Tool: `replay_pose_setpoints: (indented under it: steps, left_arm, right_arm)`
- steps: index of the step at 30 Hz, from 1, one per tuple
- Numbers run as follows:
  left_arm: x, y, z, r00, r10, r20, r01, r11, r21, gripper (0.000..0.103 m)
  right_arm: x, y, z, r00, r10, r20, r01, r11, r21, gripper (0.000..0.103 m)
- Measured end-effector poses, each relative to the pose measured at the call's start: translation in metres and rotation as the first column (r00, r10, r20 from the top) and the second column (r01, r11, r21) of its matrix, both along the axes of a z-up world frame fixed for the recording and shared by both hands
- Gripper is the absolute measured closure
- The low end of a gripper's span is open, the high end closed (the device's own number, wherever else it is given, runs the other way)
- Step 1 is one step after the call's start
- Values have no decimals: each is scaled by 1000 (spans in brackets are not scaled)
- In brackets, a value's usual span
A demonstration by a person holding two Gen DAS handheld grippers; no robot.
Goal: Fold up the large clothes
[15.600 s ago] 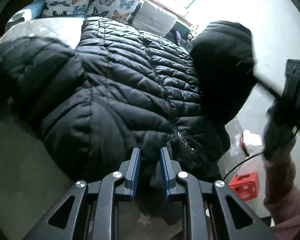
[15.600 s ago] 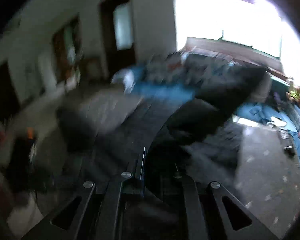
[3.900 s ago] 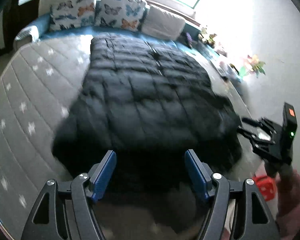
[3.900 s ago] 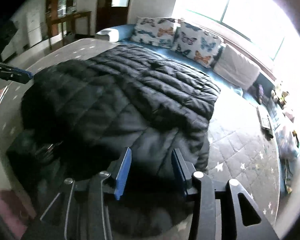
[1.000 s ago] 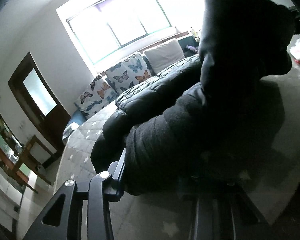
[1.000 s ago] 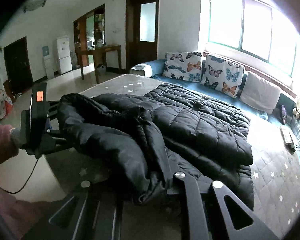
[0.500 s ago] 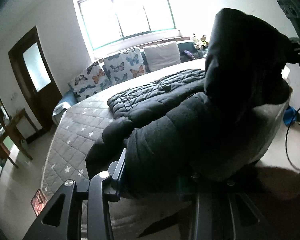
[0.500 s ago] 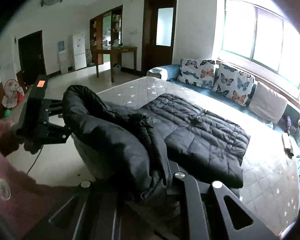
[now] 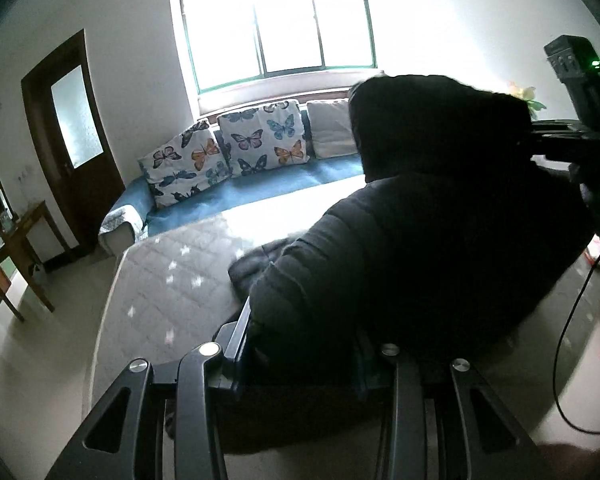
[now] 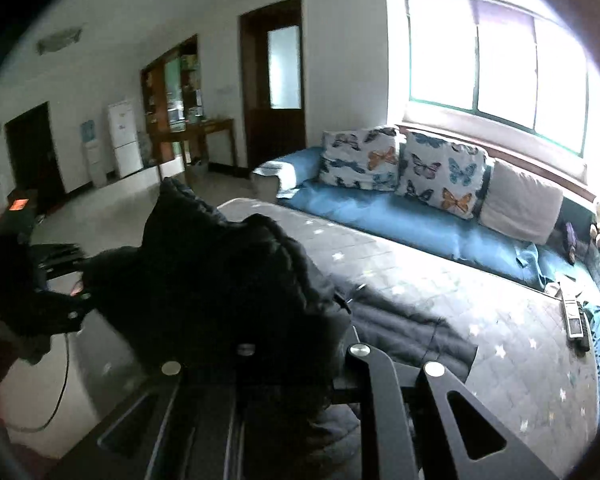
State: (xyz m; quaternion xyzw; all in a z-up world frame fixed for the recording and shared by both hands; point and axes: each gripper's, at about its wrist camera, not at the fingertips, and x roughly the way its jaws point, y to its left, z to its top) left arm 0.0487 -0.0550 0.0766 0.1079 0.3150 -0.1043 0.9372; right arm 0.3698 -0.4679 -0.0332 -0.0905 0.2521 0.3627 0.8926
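Left wrist view: the left gripper is clamped on a thick bunch of the black jacket, held above the bed; the right gripper pinches another part of the jacket, jaws nearly together; one dark end trails flat on the quilted bed below the butterfly pillows.

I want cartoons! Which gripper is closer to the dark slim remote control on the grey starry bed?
Right. The remote control lies to the right of the right gripper; the left gripper, holding the black puffer jacket too, is far off left.
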Motion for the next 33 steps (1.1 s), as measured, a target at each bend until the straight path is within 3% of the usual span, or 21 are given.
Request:
replay_pose_setpoints:
  steps: [5, 8, 15, 21, 25, 27, 33]
  left_arm:
    - [89, -2, 7, 996, 37, -81, -37, 999, -2, 62]
    - [150, -7, -7, 988, 60, -145, -59, 998, 9, 62]
    - [230, -9, -56, 949, 80, -305, -95, 995, -33, 60]
    - [256, -7, -96, 931, 104, -351, -118, 993, -19, 52]
    - [278, 11, -123, 908, 118, -402, -159, 985, -68, 44]
    - [287, 21, -135, 899, 124, -421, -177, 980, -90, 39]
    - [303, 38, -153, 889, 139, -436, -207, 972, -114, 32]
  right_arm:
    - [73, 18, -17, 997, -38, -61, 36, 999, -26, 87]
    - [112, 22, -36, 991, -55, -118, 53, 998, -19, 87]
    - [179, 28, -93, 952, -87, -294, 92, 996, 3, 84]
    - [205, 32, -131, 912, -106, -397, 115, 993, -1, 82]
    - [212, 32, -146, 883, -128, -451, 138, 990, -12, 80]
    - [211, 29, -144, 876, -129, -464, 143, 990, -5, 80]
    - [201, 7, -102, 904, -112, -412, 157, 985, 77, 77]
